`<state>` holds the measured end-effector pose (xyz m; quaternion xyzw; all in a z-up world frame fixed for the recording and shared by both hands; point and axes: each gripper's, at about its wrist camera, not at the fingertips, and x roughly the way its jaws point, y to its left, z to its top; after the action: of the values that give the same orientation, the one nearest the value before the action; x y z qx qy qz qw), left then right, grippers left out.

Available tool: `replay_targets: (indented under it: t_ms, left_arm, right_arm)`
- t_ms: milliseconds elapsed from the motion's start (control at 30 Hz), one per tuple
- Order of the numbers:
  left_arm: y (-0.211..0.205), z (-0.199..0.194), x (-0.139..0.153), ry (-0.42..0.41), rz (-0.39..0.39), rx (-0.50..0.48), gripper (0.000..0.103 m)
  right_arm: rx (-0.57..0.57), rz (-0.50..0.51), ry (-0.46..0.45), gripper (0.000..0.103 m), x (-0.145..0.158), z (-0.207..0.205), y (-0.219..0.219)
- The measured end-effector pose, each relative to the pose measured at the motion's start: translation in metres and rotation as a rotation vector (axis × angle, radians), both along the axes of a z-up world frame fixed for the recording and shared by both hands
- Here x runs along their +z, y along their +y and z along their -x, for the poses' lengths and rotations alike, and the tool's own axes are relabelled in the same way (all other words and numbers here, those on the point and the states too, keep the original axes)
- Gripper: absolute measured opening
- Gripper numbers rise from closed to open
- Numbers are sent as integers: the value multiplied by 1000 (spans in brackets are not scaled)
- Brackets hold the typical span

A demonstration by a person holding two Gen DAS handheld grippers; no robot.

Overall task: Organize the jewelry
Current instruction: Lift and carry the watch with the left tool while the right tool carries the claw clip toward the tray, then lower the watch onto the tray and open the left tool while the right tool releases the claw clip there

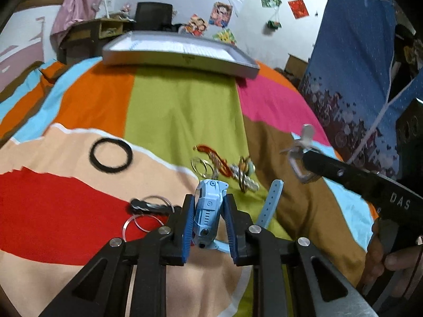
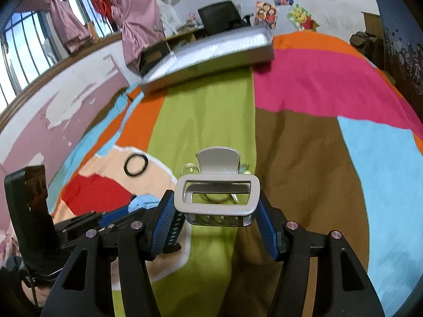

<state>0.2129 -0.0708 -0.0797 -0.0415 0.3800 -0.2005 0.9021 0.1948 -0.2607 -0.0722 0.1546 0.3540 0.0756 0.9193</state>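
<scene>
My left gripper (image 1: 209, 198) is shut on a light blue watch (image 1: 207, 211), which stands on edge between the blue pads; its strap (image 1: 269, 203) hangs off to the right. My right gripper (image 2: 215, 200) is shut on a silver-grey hair claw (image 2: 218, 159), held above the bedspread. The left wrist view shows that claw (image 1: 308, 133) at the tip of the right gripper (image 1: 302, 162), to the right of a jewelry pile. In the right wrist view, the left gripper (image 2: 124, 215) with the watch (image 2: 142, 201) sits low at the left.
On the colourful bedspread (image 1: 179, 111) lie a black hair tie (image 1: 111, 155), a pile of rings, a beaded bracelet and a red cord (image 1: 224, 169), clear bangles (image 1: 142, 222) and a black clip (image 1: 148, 206). A flat grey tray (image 1: 185, 63) sits at the far edge. A hand (image 1: 380, 259) grips the right tool.
</scene>
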Motion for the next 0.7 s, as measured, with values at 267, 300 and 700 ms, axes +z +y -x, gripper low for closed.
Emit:
replay_targets:
  t_ms: [267,300,700]
  left_arm:
    - [16,-39,46,-62,39,71,21]
    - [17,-53,56,-88,50,94,21]
    - [5,-216,100,-193,134,234,21]
  right_arm:
    - [19,93,-148,55,45,-11,-4]
    - [21,96,-157,55,48,-20,-6]
    - [-64,143,-348,55,90,-152,-44]
